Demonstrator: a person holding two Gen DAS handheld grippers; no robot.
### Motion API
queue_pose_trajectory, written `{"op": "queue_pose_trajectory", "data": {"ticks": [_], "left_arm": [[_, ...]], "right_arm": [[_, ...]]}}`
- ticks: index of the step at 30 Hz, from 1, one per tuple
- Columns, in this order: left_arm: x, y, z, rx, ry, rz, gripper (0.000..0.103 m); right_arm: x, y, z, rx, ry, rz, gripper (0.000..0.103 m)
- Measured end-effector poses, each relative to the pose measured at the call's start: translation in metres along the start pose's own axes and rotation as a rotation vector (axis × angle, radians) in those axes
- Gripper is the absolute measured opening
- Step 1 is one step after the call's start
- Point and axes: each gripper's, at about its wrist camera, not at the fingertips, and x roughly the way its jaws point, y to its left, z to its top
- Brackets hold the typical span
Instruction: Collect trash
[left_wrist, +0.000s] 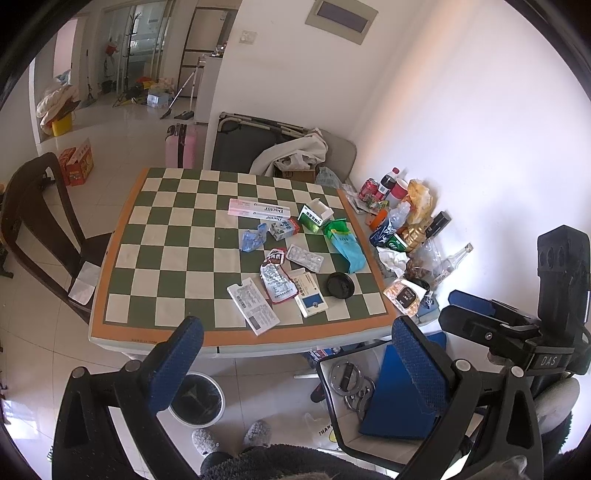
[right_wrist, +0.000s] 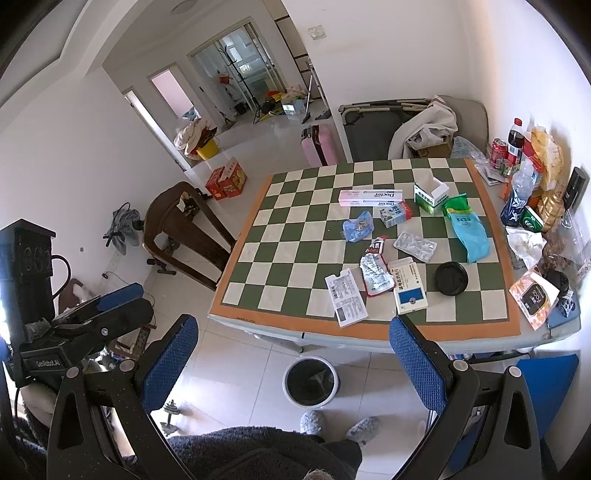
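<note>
While both tools hang back from the table (left_wrist: 229, 338) with nothing taken yet, I size up what I am about to lift. My left tool (left_wrist: 295, 354) stands spread wide and empty, and my right tool (right_wrist: 293, 354) is likewise released, its blue pads (right_wrist: 415, 363) well apart with only floor and table edge between them.

All the trash lies on the checkered cloth, on the half nearer the wall. Closest to me is a flat white card packet (right_wrist: 346, 297) at the near edge, beside it a crumpled foil sachet (right_wrist: 375, 278) and a white and blue medicine box (right_wrist: 408, 288). Farther in sit a black cup lid (right_wrist: 450, 278), an emptied blister sheet (right_wrist: 414, 245), a teal plastic bag (right_wrist: 469, 230), a crumpled blue wrapper (right_wrist: 356, 226), an opened green carton (right_wrist: 430, 195) and a long pink toothpaste box (right_wrist: 371, 197).

I judge everything here light. The cartons are hollow and will cave, so I would pinch them across the short sides, gently. The card and blister lie flat against the cloth and may slide; I would catch a raised edge. Foil, bag and wrapper are soft and slick, best taken at a bunched fold. The lid wants its rim.

A lined bin (right_wrist: 311, 380) waits on the floor just below the table's near edge.
</note>
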Motion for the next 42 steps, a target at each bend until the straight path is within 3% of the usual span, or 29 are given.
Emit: {"op": "queue_pose_trajectory", "data": {"ticks": [42], "left_arm": [[0.0002, 0.0004, -0.0019, 0.003, 0.004, -0.005, 0.103]], "right_arm": [[0.0076, 0.0060, 0.0002, -0.003, 0.003, -0.004, 0.103]]}}
